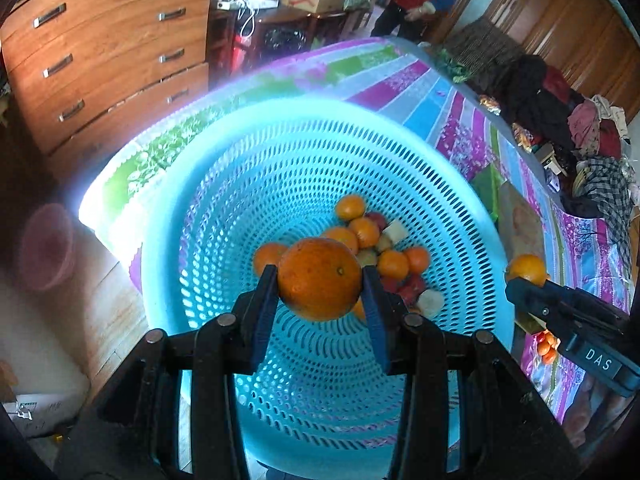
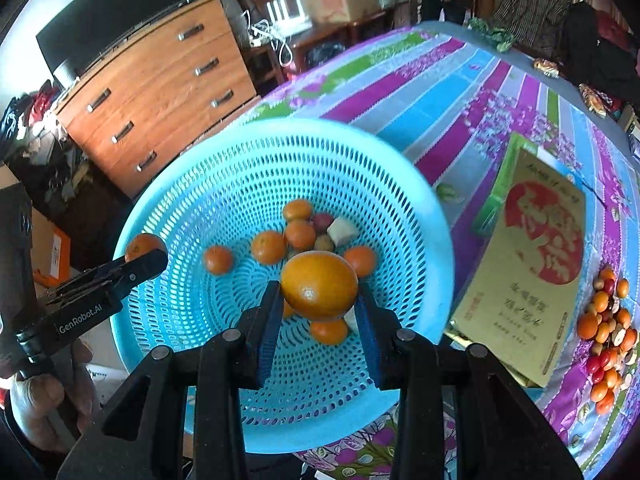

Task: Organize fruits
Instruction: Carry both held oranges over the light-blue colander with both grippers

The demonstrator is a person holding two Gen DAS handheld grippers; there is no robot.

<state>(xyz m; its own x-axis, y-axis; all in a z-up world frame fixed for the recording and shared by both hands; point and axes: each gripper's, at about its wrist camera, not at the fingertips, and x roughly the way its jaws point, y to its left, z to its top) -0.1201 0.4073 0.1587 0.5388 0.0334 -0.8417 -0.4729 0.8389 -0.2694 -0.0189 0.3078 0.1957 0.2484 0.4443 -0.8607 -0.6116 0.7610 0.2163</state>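
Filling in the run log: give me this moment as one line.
left gripper: shut on orange over blue basket | right gripper: shut on second orange | fruit pile: remains on tablecloth

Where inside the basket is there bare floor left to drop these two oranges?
Bare mesh lies on the near floor of the blue basket, between the rim and the fruit cluster, and up the far wall. The centre is crowded. The left gripper and right gripper each hold an orange above it. The tablecloth beyond the basket is also bare.
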